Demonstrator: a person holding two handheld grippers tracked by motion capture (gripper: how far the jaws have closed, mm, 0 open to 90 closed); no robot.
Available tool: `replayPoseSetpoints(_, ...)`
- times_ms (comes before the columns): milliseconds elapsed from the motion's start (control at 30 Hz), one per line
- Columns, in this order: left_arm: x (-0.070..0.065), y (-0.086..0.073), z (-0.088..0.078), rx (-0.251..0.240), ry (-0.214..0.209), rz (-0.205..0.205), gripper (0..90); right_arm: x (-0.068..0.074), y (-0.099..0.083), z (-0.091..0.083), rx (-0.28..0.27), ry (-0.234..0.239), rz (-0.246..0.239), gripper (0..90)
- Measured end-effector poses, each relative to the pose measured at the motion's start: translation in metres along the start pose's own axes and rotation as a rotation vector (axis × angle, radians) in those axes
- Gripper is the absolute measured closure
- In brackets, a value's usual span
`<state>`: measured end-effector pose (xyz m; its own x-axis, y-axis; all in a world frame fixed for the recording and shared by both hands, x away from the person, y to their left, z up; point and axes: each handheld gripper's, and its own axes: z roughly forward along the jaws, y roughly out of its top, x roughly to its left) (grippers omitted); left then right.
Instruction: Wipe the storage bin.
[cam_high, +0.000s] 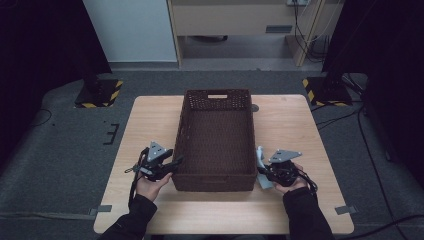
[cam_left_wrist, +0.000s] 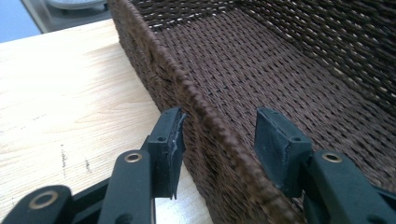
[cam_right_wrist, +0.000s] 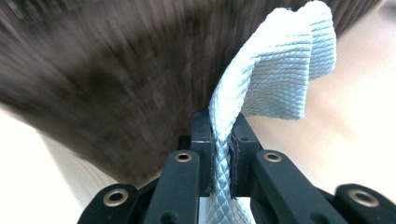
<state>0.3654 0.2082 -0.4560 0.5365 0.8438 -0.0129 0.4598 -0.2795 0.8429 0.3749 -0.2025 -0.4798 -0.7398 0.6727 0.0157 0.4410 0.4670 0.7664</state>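
Left tool (cam_left_wrist: 219, 140) parted astride the wicker basket (cam_left_wrist: 196, 100) wall, right tool (cam_right_wrist: 220, 154) clamped on a pale blue cloth (cam_right_wrist: 275, 74), wooden tabletop (cam_high: 150, 120)

left gripper (cam_high: 175, 163): fingers apart, gripping nothing; right gripper (cam_high: 261, 167): fingers clamped together; both hands low

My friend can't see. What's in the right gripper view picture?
Two black jaws of the right gripper pinch a pale blue cloth that folds upward. Behind it is the blurry brown wall of a woven basket.
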Motion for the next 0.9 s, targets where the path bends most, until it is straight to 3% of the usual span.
replayPoseSetpoints(67,0.000,0.000,0.000,0.003,-0.008,-0.001,54.7,0.003,0.007,-0.015,-0.071,0.003,-0.012,83.8)
replayPoseSetpoints(133,0.000,0.000,0.001,0.003,-0.017,-0.007,58.8,0.008,0.010,-0.026,-0.107,0.012,-0.023,83.9)
replayPoseSetpoints(200,-0.001,0.000,0.001,0.005,-0.009,-0.015,60.3,0.012,0.008,-0.029,-0.101,0.014,-0.037,83.9)
replayPoseSetpoints(367,-0.003,0.001,0.001,0.008,0.007,-0.028,64.0,0.018,-0.007,-0.013,0.008,0.031,-0.029,83.9)
replayPoseSetpoints(600,-0.004,0.002,0.002,0.012,0.020,-0.038,66.4,0.018,-0.019,0.009,0.112,0.029,-0.022,83.8)
replayPoseSetpoints(733,-0.005,0.002,0.002,0.010,0.036,-0.054,68.0,0.017,-0.013,-0.002,0.064,0.024,-0.018,83.8)
replayPoseSetpoints(900,-0.006,0.005,0.004,0.013,0.062,-0.060,69.2,0.020,0.007,-0.032,-0.091,0.017,-0.046,83.8)
